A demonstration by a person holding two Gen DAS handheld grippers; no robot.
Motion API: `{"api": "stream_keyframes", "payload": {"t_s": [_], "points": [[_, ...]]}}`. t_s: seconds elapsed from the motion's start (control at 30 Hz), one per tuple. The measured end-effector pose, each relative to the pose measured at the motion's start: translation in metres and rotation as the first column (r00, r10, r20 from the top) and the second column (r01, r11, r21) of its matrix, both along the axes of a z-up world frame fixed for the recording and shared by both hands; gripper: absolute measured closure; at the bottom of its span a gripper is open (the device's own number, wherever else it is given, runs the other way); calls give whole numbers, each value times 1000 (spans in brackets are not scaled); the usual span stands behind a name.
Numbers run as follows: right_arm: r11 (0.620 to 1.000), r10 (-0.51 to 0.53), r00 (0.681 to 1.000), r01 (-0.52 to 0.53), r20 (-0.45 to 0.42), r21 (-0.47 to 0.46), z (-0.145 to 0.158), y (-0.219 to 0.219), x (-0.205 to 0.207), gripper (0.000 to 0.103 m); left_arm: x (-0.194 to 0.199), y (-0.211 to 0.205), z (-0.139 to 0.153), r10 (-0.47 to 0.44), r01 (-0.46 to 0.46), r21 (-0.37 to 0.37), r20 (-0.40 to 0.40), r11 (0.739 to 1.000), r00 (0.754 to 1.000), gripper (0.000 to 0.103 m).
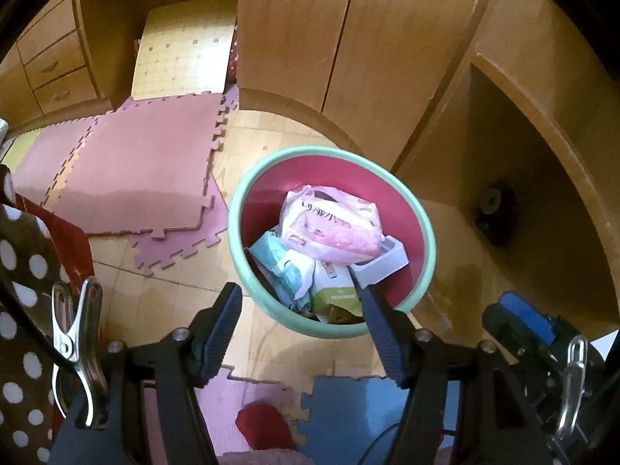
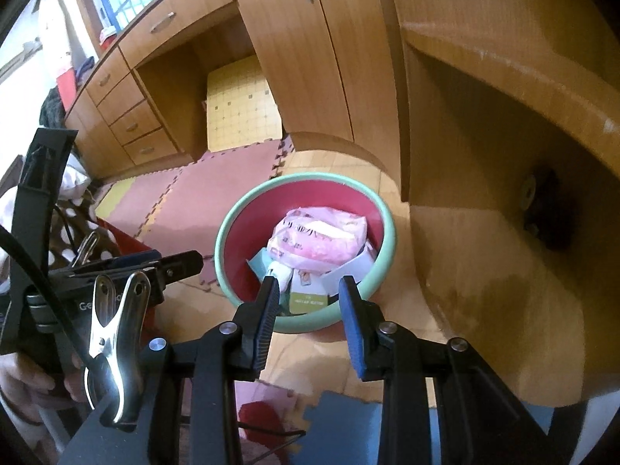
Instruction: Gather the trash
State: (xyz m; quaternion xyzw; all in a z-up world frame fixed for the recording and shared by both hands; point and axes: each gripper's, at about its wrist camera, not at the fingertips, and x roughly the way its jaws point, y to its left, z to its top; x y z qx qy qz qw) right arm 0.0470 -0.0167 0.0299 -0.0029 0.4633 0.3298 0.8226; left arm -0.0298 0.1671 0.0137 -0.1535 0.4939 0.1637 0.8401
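bin on the floor, far and below both my grippers, already holding a pink packet | left gripper spread, empty | right gripper part-open, empty | right looks nearer the rim | no loose trash in view

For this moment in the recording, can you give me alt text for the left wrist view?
Open, empty left gripper above a round bin, mint-green rim, red inside, on a wooden floor. A pink plastic package tops the wrappers and cartons inside; pink foam mats lie left, wooden cabinets behind.
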Motion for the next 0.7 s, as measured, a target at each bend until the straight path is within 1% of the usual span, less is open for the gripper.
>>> {"api": "stream_keyframes", "payload": {"t_s": [0.1,0.17,0.5,0.7], "points": [[999,-23,1000,23,12,-25,-2,1,0,70,1,-2,-3,-13,13,11,-18,1000,1000,35],[999,-28,1000,28,14,-17,-1,0,0,70,1,-3,-5,-15,15,13,-22,1000,1000,35],[1000,-19,999,20,-42,6,-7,2,2,70,3,-8,-7,-29,30,26,-38,999,999,35],[1000,-17,999,17,-44,0,-7,4,-1,70,3,-9,-7,-28,29,25,-39,999,999,35]]}}
